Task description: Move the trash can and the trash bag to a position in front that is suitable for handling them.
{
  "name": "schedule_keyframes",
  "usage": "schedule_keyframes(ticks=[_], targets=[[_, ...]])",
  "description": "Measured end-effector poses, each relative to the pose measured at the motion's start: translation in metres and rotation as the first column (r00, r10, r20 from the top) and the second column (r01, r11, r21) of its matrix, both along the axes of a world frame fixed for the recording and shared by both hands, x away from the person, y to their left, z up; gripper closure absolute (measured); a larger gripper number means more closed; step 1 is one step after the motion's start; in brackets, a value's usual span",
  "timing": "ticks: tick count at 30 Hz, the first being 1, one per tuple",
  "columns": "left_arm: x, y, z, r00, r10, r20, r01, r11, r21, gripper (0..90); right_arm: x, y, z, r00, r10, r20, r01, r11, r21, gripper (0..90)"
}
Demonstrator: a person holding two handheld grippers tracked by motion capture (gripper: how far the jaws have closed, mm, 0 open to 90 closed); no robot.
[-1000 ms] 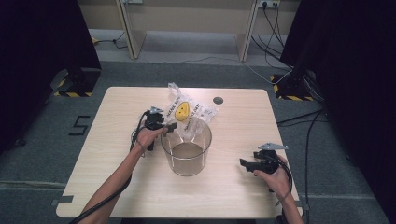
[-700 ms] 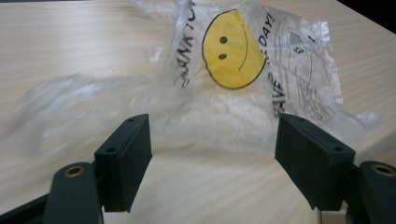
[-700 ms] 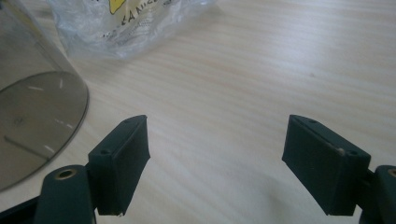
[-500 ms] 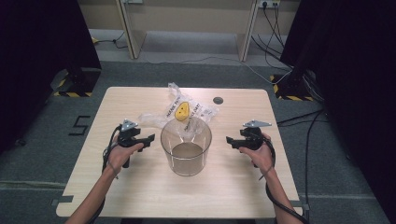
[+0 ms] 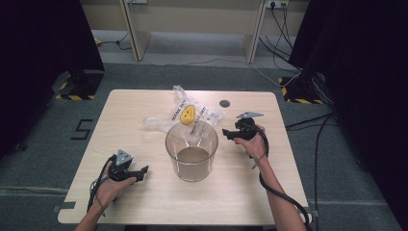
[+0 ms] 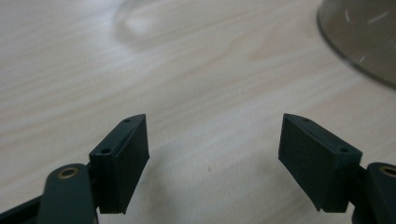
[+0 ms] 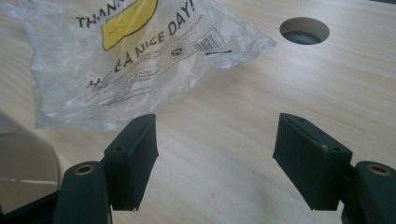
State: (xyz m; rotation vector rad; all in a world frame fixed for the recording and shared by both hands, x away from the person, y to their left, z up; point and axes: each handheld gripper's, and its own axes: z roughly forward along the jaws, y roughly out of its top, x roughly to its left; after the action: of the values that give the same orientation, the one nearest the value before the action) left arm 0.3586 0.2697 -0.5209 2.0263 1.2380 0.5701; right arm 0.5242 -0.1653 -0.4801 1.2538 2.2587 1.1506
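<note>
The clear plastic bag [image 7: 140,56] lies crumpled on the table [image 5: 144,202] just ahead of the right gripper [image 7: 215,158] — jaws spread and just narrowing, nothing between them. Beside it stands the glass jar [image 5: 191,151]. The left gripper [image 6: 215,163] — jaws just widening, empty — points toward the jar's base.

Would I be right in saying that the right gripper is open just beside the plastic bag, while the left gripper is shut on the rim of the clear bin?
Not quite: the left gripper is open over bare table, holding nothing, with the clear bin apart to its side, as the left gripper view shows. The right gripper is indeed open beside the plastic bag.
</note>
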Motion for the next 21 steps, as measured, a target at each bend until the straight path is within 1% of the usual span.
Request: schedule_keyframes(ticks=[1, 2, 3, 4, 5, 6, 8, 9, 11, 15, 16, 18, 20, 21], targets=[[0.0, 0.0, 0.0, 1.0, 0.0, 0.0, 0.0, 1.0, 0.0, 21.2, 0.0, 0.0, 0.0, 1.0, 0.0, 0.0, 0.0, 1.0, 0.0, 30.5], [-0.004, 0.0, -0.001, 0.9999, -0.012, 0.004, 0.012, 0.9999, -0.01, 20.9, 0.008, 0.008, 0.001, 0.9999, 0.006, -0.011, -0.006, 0.999, -0.032, 29.9], [-0.004, 0.0, -0.001, 0.9999, -0.012, 0.004, 0.012, 0.9999, -0.01, 20.7, 0.008, 0.008, 0.001, 0.9999, 0.006, -0.011, -0.006, 0.999, -0.032, 29.9], [-0.006, 0.0, -0.001, 0.9998, -0.018, 0.011, 0.018, 0.9998, 0.001, 19.7, 0.014, 0.012, 0.002, 0.9999, 0.01, -0.014, -0.01, 1.0, -0.004, 28.5], [-0.007, 0.0, -0.002, 0.9995, -0.021, 0.023, 0.021, 0.9998, 0.007, 19.7, 0.014, 0.012, 0.002, 0.9999, 0.01, -0.014, -0.01, 1.0, -0.004, 28.5], [-0.006, 0.001, -0.003, 0.9998, -0.015, 0.011, 0.015, 0.9998, -0.016, 17.8, 0.021, 0.016, 0.002, 0.9999, 0.001, -0.016, -0.001, 1.0, 0.007, 27.6], [-0.006, 0.001, -0.003, 0.9999, -0.011, 0.004, 0.011, 0.9997, -0.023, 17.3, 0.024, 0.019, 0.002, 0.9999, -0.001, -0.011, 0.001, 1.0, 0.001, 27.3], [-0.005, 0.002, -0.003, 1.0, -0.009, -0.001, 0.009, 0.9996, -0.027, 16.2, 0.029, 0.024, 0.001, 0.9999, 0.009, -0.006, -0.009, 1.0, 0.019, 27.2], [-0.005, 0.002, -0.003, 1.0, -0.006, -0.006, 0.006, 0.9995, -0.032, 15.5, 0.032, 0.032, 0.002, 0.9998, 0.021, -0.004, -0.021, 0.999, 0.031, 27.3], [-0.005, 0.002, -0.003, 1.0, -0.006, -0.007, 0.005, 0.9995, -0.03, 15.2, 0.037, 0.043, 0.003, 0.9993, 0.037, 0.005, -0.037, 0.999, 0.015, 28.8], [-0.005, 0.001, -0.003, 0.9999, -0.008, -0.008, 0.007, 0.9995, -0.03, 15.1, 0.042, 0.051, 0.002, 0.9989, 0.046, 0.011, -0.046, 0.999, 0.0, 30.3], [-0.005, 0.001, -0.003, 0.9999, -0.008, -0.008, 0.008, 0.9995, -0.029, 14.9, 0.047, 0.059, -0.002, 0.998, 0.062, 0.01, -0.062, 0.998, -0.023, 32.2], [-0.005, 0.001, -0.003, 0.9999, -0.008, -0.007, 0.008, 0.9995, -0.031, 14.8, 0.054, 0.069, -0.008, 0.9972, 0.074, -0.002, -0.074, 0.996, -0.057, 32.3], [-0.005, 0.001, -0.003, 0.9999, -0.008, -0.007, 0.008, 0.9995, -0.031, 14.8, 0.054, 0.069, -0.008, 0.9972, 0.074, -0.002, -0.074, 0.996, -0.057, 32.3]])
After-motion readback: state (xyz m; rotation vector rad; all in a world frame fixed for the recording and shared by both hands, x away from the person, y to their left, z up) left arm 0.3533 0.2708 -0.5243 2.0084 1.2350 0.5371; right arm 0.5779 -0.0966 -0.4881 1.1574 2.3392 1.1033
